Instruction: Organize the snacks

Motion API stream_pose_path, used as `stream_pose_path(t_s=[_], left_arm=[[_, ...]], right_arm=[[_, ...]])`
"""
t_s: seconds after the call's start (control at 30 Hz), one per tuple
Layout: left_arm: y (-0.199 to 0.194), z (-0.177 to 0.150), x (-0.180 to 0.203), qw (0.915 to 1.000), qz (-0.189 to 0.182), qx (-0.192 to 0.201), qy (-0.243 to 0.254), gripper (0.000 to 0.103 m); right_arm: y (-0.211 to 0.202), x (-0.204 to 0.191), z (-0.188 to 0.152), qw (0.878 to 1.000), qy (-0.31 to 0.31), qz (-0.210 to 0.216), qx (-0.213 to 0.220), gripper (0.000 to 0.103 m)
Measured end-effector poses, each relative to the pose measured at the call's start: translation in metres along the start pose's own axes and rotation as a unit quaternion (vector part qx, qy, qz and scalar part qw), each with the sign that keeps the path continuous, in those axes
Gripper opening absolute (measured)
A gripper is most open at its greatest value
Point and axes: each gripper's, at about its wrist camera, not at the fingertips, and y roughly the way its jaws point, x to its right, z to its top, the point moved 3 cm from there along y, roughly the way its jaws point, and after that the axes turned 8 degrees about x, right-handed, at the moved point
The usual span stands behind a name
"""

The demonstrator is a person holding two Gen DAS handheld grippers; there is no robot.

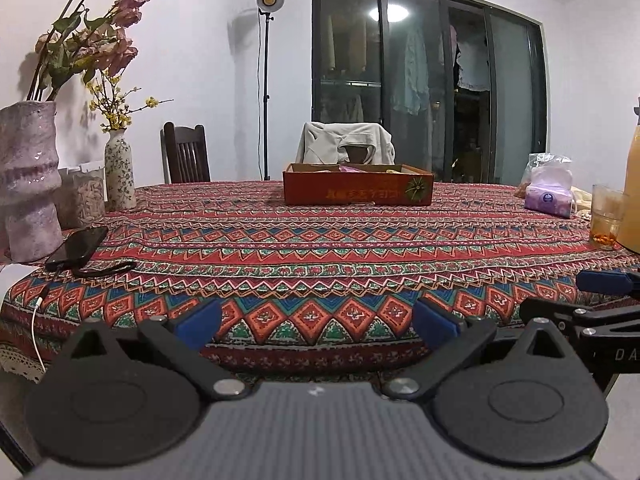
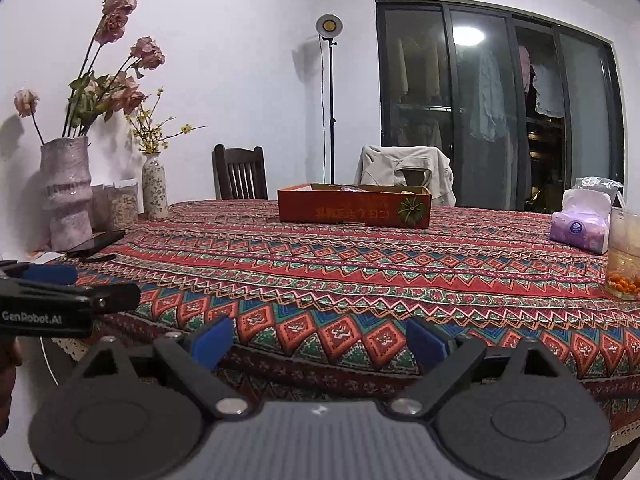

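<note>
white walls and a dark sliding glass door [image 1: 428,92] frame a dining room, with a lamp on a stand [image 1: 267,80] in the corner and two chairs, one draped with a pale jacket [image 1: 346,144], pushed up to the far side. nearer, a wide bench [image 1: 320,248] under a red patterned cloth fills the view, and most of its middle is bare.

at the far centre sits a shallow red box [image 1: 358,189], open on top, likely set there so both tools can reach it from the near edge. pink and yellow wrappers show just over its rim, so the snacks appear to lie inside it already; how many, or how neatly, cannot be told from this low angle. no loose snack shows on the cloth, a scene that fits either a box still to be sorted or one just filled.

clutter keeps to the edges: a tall vase [image 1: 28,184], a small vase [image 1: 120,168] and a phone [image 1: 78,246] on its cable to the left, a tissue pack [image 1: 550,196] and a glass [image 1: 608,216] to the right.

the left tool [image 1: 318,322] and right tool [image 2: 319,340] hover side by side at the near edge, each with its blue pads spread wide and nothing between them, well short of the box.
</note>
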Motion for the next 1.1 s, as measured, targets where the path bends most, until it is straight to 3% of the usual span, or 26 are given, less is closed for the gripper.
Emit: stream_pose_path(t_s=[1.1], left_arm=[[-0.0017,0.0065,-0.0026,1.0000,0.000,0.009,-0.002,0.103]], right_arm=[[0.0001,0.0009,0.0015,1.000,-0.003,-0.003,0.002,0.093]])
